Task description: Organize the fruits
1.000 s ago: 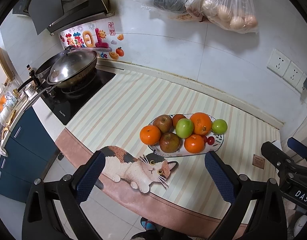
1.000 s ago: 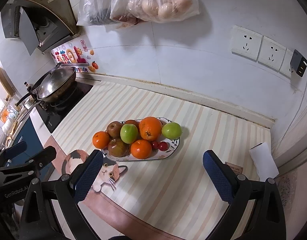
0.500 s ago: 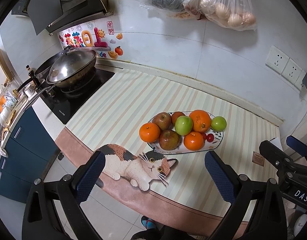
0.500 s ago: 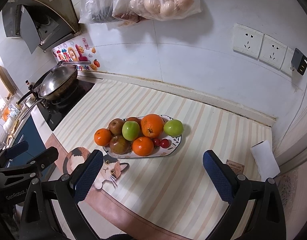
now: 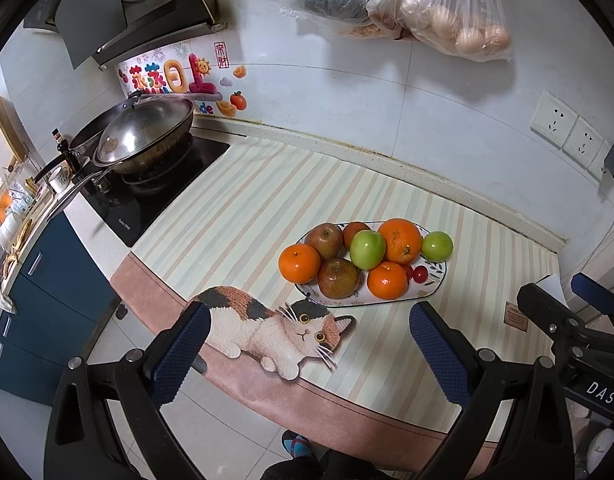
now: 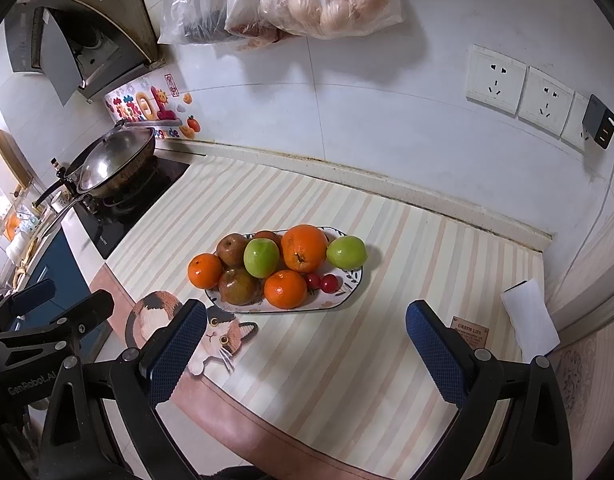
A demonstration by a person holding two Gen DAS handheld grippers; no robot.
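A: On the striped cream-and-peach counter mat point(image 5: 267, 200), what sits in the middle?

B: An oval white ceramic plate with a dark patterned rim point(image 5: 435, 286), heaped with fruit. The large orange point(image 5: 399, 240) rides on top, a bright green apple point(image 5: 367, 249) leaning against it. A second green apple point(image 6: 346, 252) rests on the plate's right end.

A: And the smaller ones?

B: One small orange tangerine point(image 5: 299, 263) at the left end, overhanging the rim; another tangerine point(image 5: 387, 280) at the front. Two dull red-brown apples point(image 5: 338, 278) sit between them, one behind the other, and two red cherry tomatoes point(image 6: 329, 283) lie side by side on the plate, right of the front tangerine.

A: The grippers?

B: Both hang above the near edge of the counter, well apart from the plate. The left gripper point(image 5: 309, 354) has its blue-padded fingers spread wide with nothing between them; below it is the calico cat picture point(image 5: 267, 328) printed on the mat. The right gripper point(image 6: 305, 354) is likewise spread wide and empty.

A: Anything around?

B: A lidded steel wok point(image 5: 143, 140) on the black hob to the left, clear plastic bags of eggs point(image 6: 327, 4) hanging on the white tiled wall, and white wall sockets point(image 6: 495, 80) to the right.
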